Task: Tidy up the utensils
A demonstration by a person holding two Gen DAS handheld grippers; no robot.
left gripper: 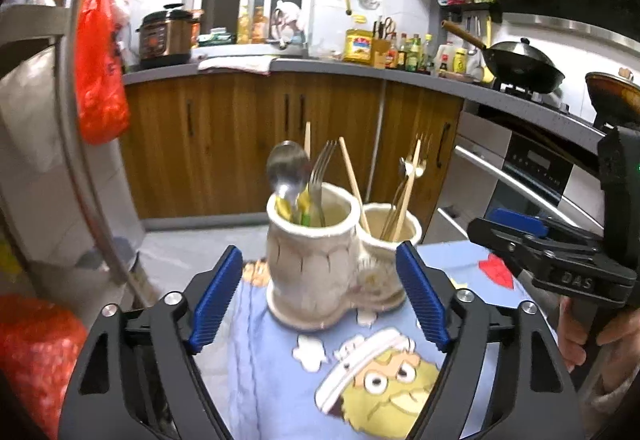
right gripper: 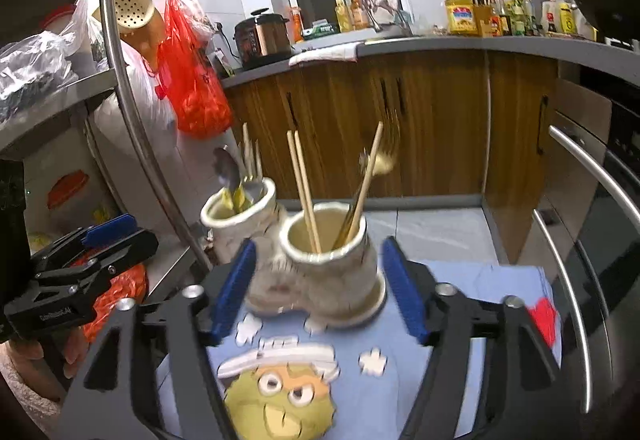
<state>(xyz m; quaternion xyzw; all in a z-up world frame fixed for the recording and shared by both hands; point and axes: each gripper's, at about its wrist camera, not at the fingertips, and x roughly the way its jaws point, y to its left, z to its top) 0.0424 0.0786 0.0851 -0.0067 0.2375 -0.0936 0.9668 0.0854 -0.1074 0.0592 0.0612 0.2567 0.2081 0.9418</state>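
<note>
My left tongs (left gripper: 320, 292): spread wide, holding nothing, aimed at the taller cup.
My right tongs (right gripper: 318, 288): spread wide too, empty, either side of the shorter cup.
Holder (left gripper: 320, 268): two joined ceramic cups on the blue cartoon cloth (left gripper: 272, 368), towards the far edge of the table.
Taller cup: spoon (left gripper: 285, 169), steel fork (left gripper: 320, 175), one chopstick.
Shorter cup (right gripper: 328, 252): chopsticks (right gripper: 303, 183), gold cutlery (right gripper: 362, 191).
Handling, I judge: holder heavy, glazed, breakable, so leave it standing. Metal handles thin, stiff and slick; chopsticks light.
Where to grip: mid-shaft above the rim, lift straight up.
</note>
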